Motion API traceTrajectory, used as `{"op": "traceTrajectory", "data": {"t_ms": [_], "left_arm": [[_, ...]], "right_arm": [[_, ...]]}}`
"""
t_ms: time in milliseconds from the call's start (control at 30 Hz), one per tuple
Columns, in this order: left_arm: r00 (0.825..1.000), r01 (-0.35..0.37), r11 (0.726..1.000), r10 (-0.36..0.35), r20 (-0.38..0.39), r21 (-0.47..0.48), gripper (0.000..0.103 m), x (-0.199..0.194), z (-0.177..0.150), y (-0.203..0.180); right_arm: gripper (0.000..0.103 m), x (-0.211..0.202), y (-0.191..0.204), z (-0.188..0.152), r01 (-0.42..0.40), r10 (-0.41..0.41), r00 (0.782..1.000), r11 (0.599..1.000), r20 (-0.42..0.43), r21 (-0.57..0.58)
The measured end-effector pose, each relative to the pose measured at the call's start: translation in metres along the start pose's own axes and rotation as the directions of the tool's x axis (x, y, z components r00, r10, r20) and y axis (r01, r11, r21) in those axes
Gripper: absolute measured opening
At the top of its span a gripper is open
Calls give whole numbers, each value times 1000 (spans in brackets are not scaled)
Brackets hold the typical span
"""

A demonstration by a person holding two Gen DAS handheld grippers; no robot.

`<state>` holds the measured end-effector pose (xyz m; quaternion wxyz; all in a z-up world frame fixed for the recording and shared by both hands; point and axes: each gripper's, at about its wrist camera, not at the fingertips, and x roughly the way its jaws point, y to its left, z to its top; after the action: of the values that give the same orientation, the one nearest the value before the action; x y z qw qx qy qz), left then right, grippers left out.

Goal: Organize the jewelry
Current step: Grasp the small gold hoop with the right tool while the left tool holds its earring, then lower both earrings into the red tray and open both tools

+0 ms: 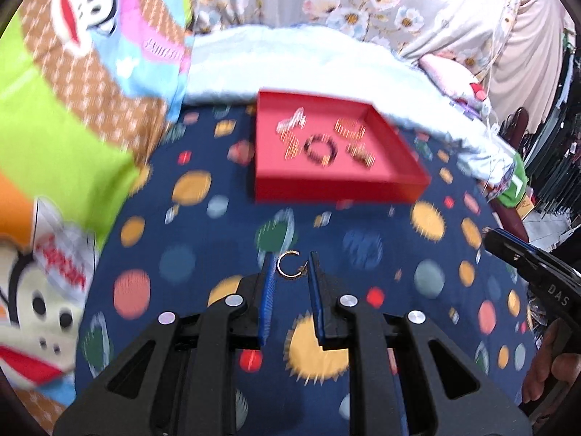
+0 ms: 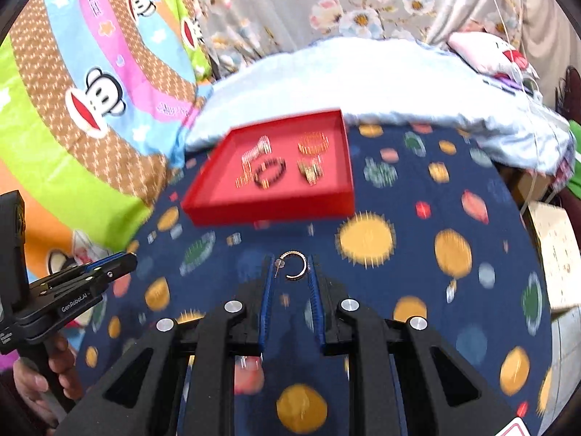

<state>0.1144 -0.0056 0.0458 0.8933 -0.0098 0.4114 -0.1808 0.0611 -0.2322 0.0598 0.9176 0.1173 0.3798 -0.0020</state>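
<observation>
My left gripper [image 1: 291,259] is shut on a small gold hoop earring [image 1: 279,267], held between its blue pads above the sheet. In the other wrist view, a second hoop earring [image 2: 304,267] with a post sits in my right gripper [image 2: 290,263], which is shut on it. Beyond both lies a red tray [image 1: 337,189] [image 2: 268,212] holding a black bead bracelet [image 1: 321,149] [image 2: 270,172] and several gold and silver pieces. The right gripper [image 1: 508,250] shows at the left view's right edge. The left gripper [image 2: 120,267] shows at the right view's left edge.
Everything rests on a navy bedsheet [image 1: 363,247] with coloured dots. A light blue blanket [image 1: 290,61] lies behind the tray. To the left is a bright cartoon-monkey quilt [image 2: 90,109], and a cardboard box [image 2: 552,254] stands off the bed's right side.
</observation>
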Motion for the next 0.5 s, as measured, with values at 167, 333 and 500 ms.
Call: {"op": "traceTrajectory", "data": {"t_ms": [167, 333, 500], "left_arm": [[999, 36, 999, -36, 40, 4, 17, 15, 52, -9], [998, 15, 1000, -15, 61, 7, 17, 51, 93, -16], [1000, -9, 1000, 9, 27, 14, 17, 94, 111, -16]], "right_arm": [[17, 26, 0, 46, -11, 11, 1000, 1000, 28, -15], [17, 74, -3, 80, -16, 16, 1000, 1000, 9, -12], [17, 118, -7, 91, 1, -1, 999, 1000, -35, -16]]}}
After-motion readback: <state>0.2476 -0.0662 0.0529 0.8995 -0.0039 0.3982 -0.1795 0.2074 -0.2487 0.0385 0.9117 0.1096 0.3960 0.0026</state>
